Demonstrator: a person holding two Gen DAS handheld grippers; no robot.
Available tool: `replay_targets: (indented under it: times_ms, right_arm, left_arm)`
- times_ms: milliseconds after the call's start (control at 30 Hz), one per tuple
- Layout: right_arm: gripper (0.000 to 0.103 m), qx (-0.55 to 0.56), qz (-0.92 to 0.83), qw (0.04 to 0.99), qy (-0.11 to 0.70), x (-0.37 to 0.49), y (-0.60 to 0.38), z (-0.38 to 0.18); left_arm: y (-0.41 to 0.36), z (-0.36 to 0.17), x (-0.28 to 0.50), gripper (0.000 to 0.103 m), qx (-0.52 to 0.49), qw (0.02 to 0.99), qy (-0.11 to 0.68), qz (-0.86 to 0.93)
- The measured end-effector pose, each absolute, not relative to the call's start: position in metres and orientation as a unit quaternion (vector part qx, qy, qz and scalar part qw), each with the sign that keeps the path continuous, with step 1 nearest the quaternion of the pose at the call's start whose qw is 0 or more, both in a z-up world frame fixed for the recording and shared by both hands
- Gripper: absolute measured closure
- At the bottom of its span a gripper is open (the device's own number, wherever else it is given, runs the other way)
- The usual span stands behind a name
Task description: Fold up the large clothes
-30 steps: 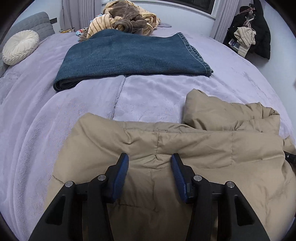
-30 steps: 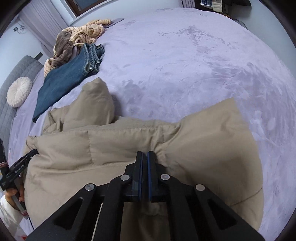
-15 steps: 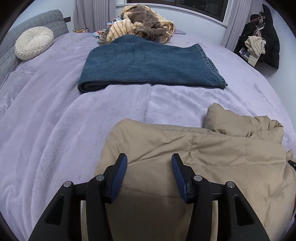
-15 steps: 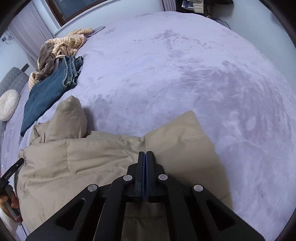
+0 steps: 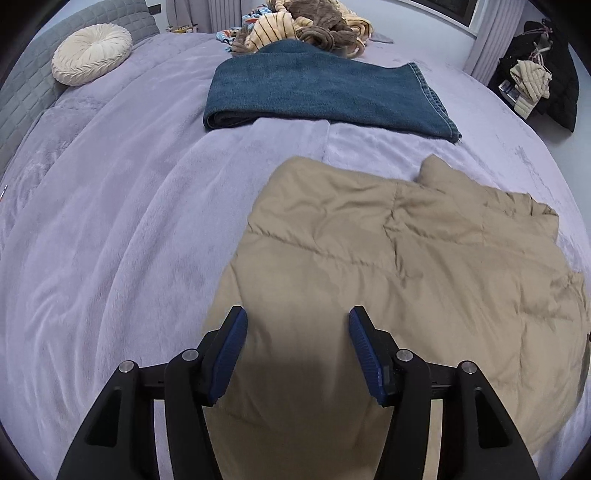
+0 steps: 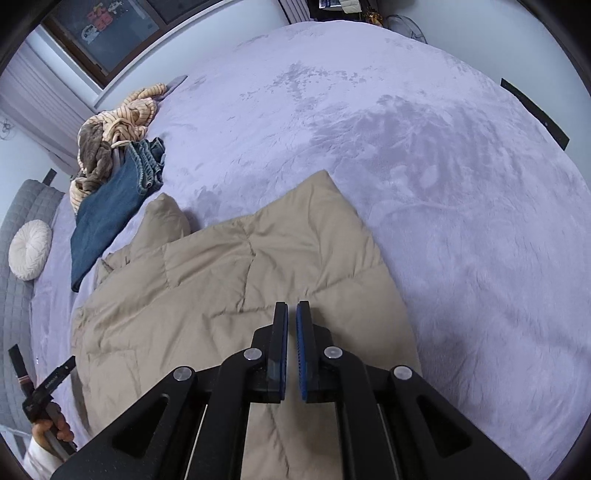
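The left claw (image 5: 297,325) is seen opening above the tan jacket (image 5: 399,266), nothing gripped. The right claw (image 6: 291,317) is kept nearly together over the jacket, nothing pinched.

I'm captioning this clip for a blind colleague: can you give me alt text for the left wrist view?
A tan puffer jacket lies spread on a lilac plush bedspread, with the left gripper above its near edge, jaws opening and nothing pinched. Beyond it lie folded jeans, a heap of unfolded clothes and a round cream cushion.
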State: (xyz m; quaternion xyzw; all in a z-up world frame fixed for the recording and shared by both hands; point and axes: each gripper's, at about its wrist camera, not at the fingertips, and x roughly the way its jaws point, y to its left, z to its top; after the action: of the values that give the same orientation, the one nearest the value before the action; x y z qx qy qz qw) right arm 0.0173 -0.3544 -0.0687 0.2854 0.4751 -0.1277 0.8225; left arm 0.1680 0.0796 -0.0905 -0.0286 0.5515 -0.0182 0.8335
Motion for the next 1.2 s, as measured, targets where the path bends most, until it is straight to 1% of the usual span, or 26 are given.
replay_targets:
  times_ms: [367, 400, 433, 467, 500, 533, 633, 700, 800, 833, 867, 933, 1033, 1100, 1133, 1200]
  right_arm:
    - [0.097, 0.33, -0.105, 0.788, 0.509, -0.044, -0.324, -0.075]
    - [0.097, 0.334, -0.103, 0.785, 0.511, -0.049, -0.322, -0.076]
    - [0.097, 0.336, -0.1, 0.784, 0.513, -0.052, -0.32, -0.077]
    - [0.096, 0.338, -0.098, 0.782, 0.514, -0.055, -0.318, -0.078]
    - [0.096, 0.341, -0.095, 0.78, 0.516, -0.059, -0.316, -0.079]
    - [0.096, 0.344, -0.092, 0.779, 0.517, -0.062, -0.315, -0.079]
    - [0.094, 0.348, -0.087, 0.775, 0.52, -0.069, -0.313, -0.082]
    - [0.091, 0.352, -0.084, 0.771, 0.524, -0.074, -0.311, -0.084]
    - [0.081, 0.359, -0.076, 0.768, 0.525, -0.081, -0.311, -0.087]
    - [0.074, 0.361, -0.073, 0.767, 0.526, -0.083, -0.31, -0.088]
    - [0.065, 0.365, -0.071, 0.766, 0.525, -0.086, -0.31, -0.089]
    - [0.058, 0.371, -0.064, 0.765, 0.523, -0.09, -0.311, -0.091]
    - [0.056, 0.378, -0.054, 0.762, 0.523, -0.094, -0.312, -0.096]
    - [0.051, 0.384, -0.049, 0.76, 0.523, -0.095, -0.313, -0.1]
    - [0.046, 0.387, -0.049, 0.759, 0.522, -0.096, -0.313, -0.102]
    - [0.043, 0.397, -0.045, 0.756, 0.518, -0.098, -0.311, -0.105]
  left_arm:
    - [0.06, -0.087, 0.101, 0.044, -0.045, 0.803, 0.593, -0.031]
    - [0.059, -0.086, 0.096, 0.041, -0.047, 0.801, 0.596, -0.032]
    - [0.058, -0.085, 0.092, 0.032, -0.05, 0.799, 0.598, -0.031]
    - [0.057, -0.084, 0.087, 0.009, -0.053, 0.799, 0.598, -0.029]
    - [0.057, -0.081, 0.082, 0.003, -0.056, 0.804, 0.592, -0.025]
    - [0.056, -0.078, 0.077, 0.002, -0.056, 0.808, 0.585, -0.024]
    - [0.051, -0.078, 0.066, 0.002, -0.052, 0.803, 0.593, -0.024]
    - [0.048, -0.08, 0.059, 0.001, -0.052, 0.801, 0.596, -0.023]
    - [0.042, -0.082, 0.047, 0.001, -0.049, 0.799, 0.599, -0.019]
    - [0.04, -0.083, 0.043, 0.001, -0.052, 0.797, 0.602, -0.02]
    - [0.039, -0.084, 0.04, 0.001, -0.056, 0.795, 0.604, -0.021]
    - [0.037, -0.084, 0.033, 0.001, -0.066, 0.791, 0.608, -0.021]
    - [0.036, -0.086, 0.024, 0.001, -0.08, 0.79, 0.608, -0.018]
    - [0.035, -0.09, 0.019, 0.001, -0.083, 0.787, 0.611, -0.018]
    - [0.035, -0.093, 0.018, 0.001, -0.083, 0.784, 0.615, -0.019]
    - [0.035, -0.097, 0.015, 0.001, -0.078, 0.78, 0.62, -0.019]
